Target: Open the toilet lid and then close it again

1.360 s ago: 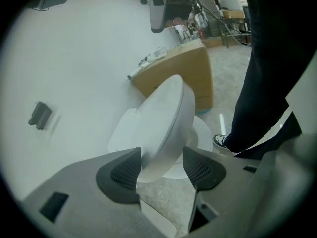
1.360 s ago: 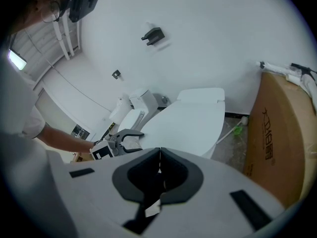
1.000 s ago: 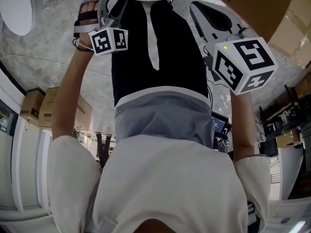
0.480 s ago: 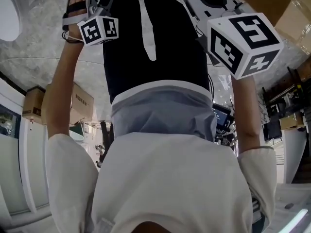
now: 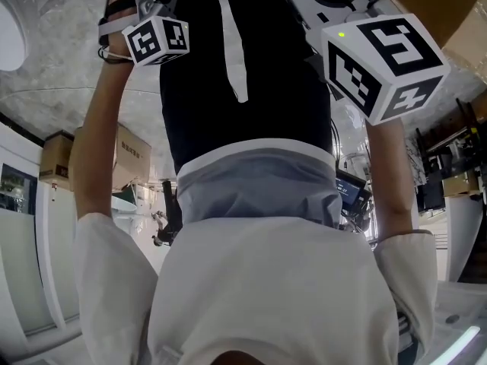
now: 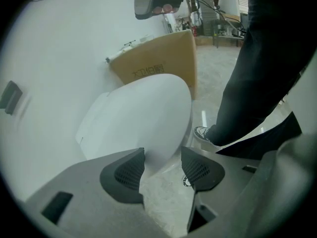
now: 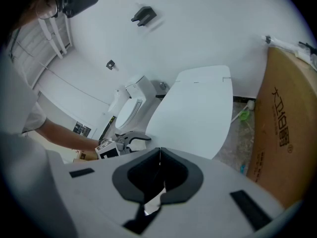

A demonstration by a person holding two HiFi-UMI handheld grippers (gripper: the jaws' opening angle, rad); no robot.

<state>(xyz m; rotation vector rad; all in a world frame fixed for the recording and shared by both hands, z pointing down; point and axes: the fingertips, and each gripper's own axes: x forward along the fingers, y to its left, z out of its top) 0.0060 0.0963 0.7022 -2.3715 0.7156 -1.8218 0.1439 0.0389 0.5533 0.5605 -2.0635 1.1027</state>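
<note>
1. Second toilet (image 7: pixel 130 110): in the right gripper view it stands well left of the toilet lid (image 7: pixel 193 113), against the same white wall. Its oval seat ring shows.
2. Left gripper (image 6: pixel 162 170): it is at the lid's front-left edge. The jaws are spread with nothing between the pads. The lid's front rim and a strip of speckled floor show in the gap beyond. I cannot tell whether it touches the lid. A hand holds it, with the marker cube (image 5: pixel 156 40) on top.
3. Toilet lid: white and smooth, lying down over the bowl. The hinge end points toward the wall and the rounded front points toward both grippers.
4. Right gripper (image 7: pixel 159 157): it is held in front of the lid and apart from it. The jaws are pressed together and hold nothing. Its marker cube (image 5: pixel 384 55) is large in the head view.
5. Cardboard sheet (image 7: pixel 282 133): it stands on edge just right of the lid, by the wall, and bears printed characters.
6. Person's leg (image 6: pixel 262 73): in dark trousers, right of the lid in the left gripper view. The shoe (image 6: pixel 202 133) is on the floor near the lid's front.
</note>
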